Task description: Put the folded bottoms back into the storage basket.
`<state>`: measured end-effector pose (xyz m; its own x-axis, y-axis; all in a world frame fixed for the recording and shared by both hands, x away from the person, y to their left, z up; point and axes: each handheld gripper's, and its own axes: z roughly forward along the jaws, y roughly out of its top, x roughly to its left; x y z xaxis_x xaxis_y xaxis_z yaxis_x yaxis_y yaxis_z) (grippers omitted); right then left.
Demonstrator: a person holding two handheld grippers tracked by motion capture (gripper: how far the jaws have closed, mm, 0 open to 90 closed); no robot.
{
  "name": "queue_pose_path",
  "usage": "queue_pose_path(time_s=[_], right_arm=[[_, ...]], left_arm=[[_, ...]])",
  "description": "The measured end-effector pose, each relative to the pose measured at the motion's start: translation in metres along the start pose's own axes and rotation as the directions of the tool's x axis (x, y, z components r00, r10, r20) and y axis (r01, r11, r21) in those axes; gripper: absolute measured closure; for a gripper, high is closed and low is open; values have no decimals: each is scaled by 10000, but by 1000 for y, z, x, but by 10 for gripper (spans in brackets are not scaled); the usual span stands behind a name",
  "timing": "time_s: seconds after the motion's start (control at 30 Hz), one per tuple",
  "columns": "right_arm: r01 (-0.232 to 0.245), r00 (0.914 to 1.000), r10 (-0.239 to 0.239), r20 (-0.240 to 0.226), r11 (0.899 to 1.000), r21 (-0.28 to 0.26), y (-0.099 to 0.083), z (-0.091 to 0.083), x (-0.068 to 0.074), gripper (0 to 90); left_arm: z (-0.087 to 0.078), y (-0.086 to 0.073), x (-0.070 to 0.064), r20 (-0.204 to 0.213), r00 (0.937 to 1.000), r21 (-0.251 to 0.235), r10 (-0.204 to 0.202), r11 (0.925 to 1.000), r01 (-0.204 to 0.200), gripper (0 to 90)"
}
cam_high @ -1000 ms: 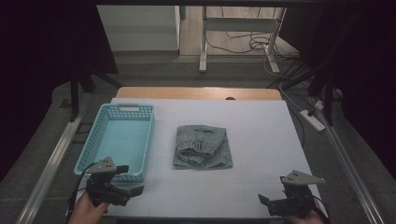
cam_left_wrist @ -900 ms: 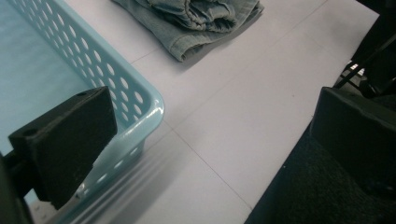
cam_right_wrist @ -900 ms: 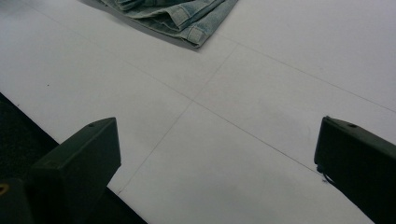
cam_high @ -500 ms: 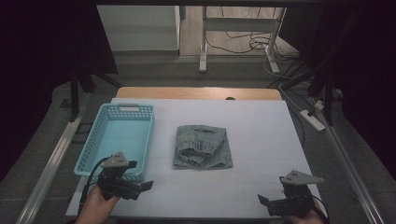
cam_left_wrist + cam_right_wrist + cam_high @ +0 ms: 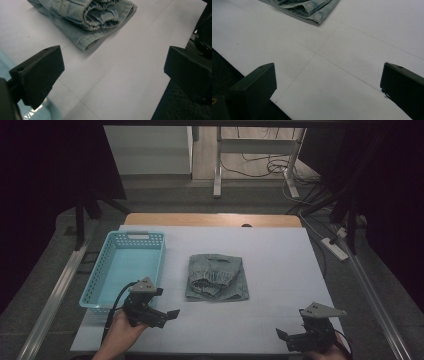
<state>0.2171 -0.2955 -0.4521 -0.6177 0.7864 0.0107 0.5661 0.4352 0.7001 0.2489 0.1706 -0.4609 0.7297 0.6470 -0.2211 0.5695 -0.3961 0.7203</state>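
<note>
The left gripper [image 5: 167, 314] was held low at the near left, jaws spread wide and aimed rightward. The right gripper [image 5: 282, 336] sat at the near right corner, jaws likewise wide apart, pointing left.

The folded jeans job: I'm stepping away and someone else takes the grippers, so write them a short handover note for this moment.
Left tongs: open, holding nothing, near the front corner of the blue basket, pointing toward the folded jeans.
Right tongs: open, holding nothing, at the front right of the white table.
Things: the jeans lie folded at mid-table, right of the basket and apart from it. The basket looks empty.
Done: the jeans are folded; nothing is gripped yet.
Left: probably close in on the jeans, grip them, and likely set them in the basket.
</note>
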Motion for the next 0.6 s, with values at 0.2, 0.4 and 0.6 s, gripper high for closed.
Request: queue_pose_path(time_s=[0.2, 0.4, 0.6], right_arm=[[15, 10000, -15, -4, 10000, 2, 0, 0, 0, 7], [47, 10000, -47, -6, 10000, 15, 0, 0, 1, 7], [78, 10000, -78, -12, 10000, 35, 0, 1, 1, 7]], left_arm=[[10, 6, -1, 143, 9999, 78, 34, 10000, -35, 15], [24, 12, 0, 337, 9993, 119, -174, 9998, 170, 14], [35, 17, 1, 240, 9997, 199, -26, 9998, 22, 14]])
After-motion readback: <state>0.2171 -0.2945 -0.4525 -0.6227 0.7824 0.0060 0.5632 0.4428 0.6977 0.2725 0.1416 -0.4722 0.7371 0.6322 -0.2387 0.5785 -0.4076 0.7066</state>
